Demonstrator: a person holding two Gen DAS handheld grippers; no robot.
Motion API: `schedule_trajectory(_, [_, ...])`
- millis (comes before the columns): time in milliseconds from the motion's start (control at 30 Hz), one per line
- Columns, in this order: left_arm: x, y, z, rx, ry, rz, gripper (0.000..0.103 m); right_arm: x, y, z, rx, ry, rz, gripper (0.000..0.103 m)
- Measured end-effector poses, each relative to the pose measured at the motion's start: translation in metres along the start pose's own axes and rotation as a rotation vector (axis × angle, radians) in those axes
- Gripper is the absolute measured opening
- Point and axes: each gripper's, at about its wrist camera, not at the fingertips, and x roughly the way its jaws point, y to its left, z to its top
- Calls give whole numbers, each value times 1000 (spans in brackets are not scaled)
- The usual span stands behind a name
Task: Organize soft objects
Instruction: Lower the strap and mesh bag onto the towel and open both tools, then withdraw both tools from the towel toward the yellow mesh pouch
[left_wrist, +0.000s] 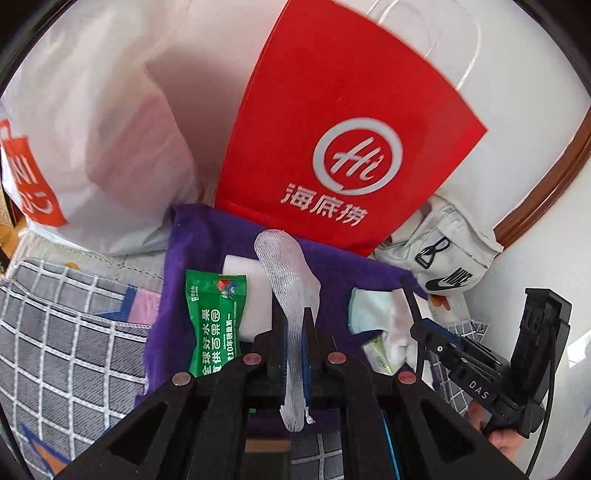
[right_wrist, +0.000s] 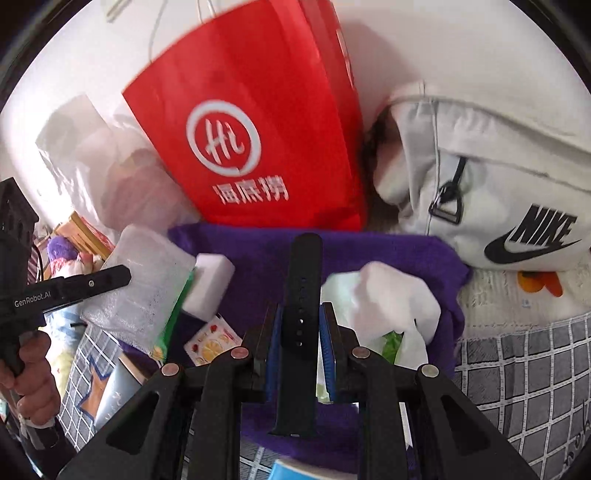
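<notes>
The left gripper (left_wrist: 293, 332) is pinching a white foam net sleeve (left_wrist: 291, 291), and the net is sticking up and flopping out past the fingers. The right gripper (right_wrist: 301, 325) is squeezing a black rubber watch strap (right_wrist: 301, 295) that is standing up between its blue pads. Both are hanging over a purple towel (right_wrist: 258, 251) that is lying on a grey checked bed cover (right_wrist: 517, 362). On the towel a green snack packet (left_wrist: 214, 325), a white sponge block (right_wrist: 208, 284) and a white crumpled cloth (right_wrist: 388, 295) are waiting. A red paper bag (right_wrist: 251, 140) is standing just behind the towel, and a white Nike bag (right_wrist: 498, 184) is sitting beside it. I think the two soft things are going into one of the bags, but I cannot tell which one. To do it well, each hand should be holding tight but not crushing, lifting high enough to clear the bag's edge, and letting go only when the thing is well inside. The net is very light, so it may be sticking to the fingers when they open.
</notes>
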Motion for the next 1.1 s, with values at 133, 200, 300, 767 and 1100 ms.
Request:
schedule_trajectory(133, [16,6,2,-12,35,-7,6,13,-8,-2,7,35,-8,21])
schedule_trajectory(200, [21,7,1,-3,47,-1,6,18,-10,-3,10,50,-9,21])
schedule_trajectory(300, [31,10,-1,-15,75,1,6,28,-12,-7,-5,95,-5,21])
schedule_trajectory(767, [46,7,-4,-16,118,-4,22,18,-6,-3,-24,63,-21,46])
schedule_trajectory(1100, [1,4,-7,21,40,121,60,-31,22,-23,-84,4,-52,56])
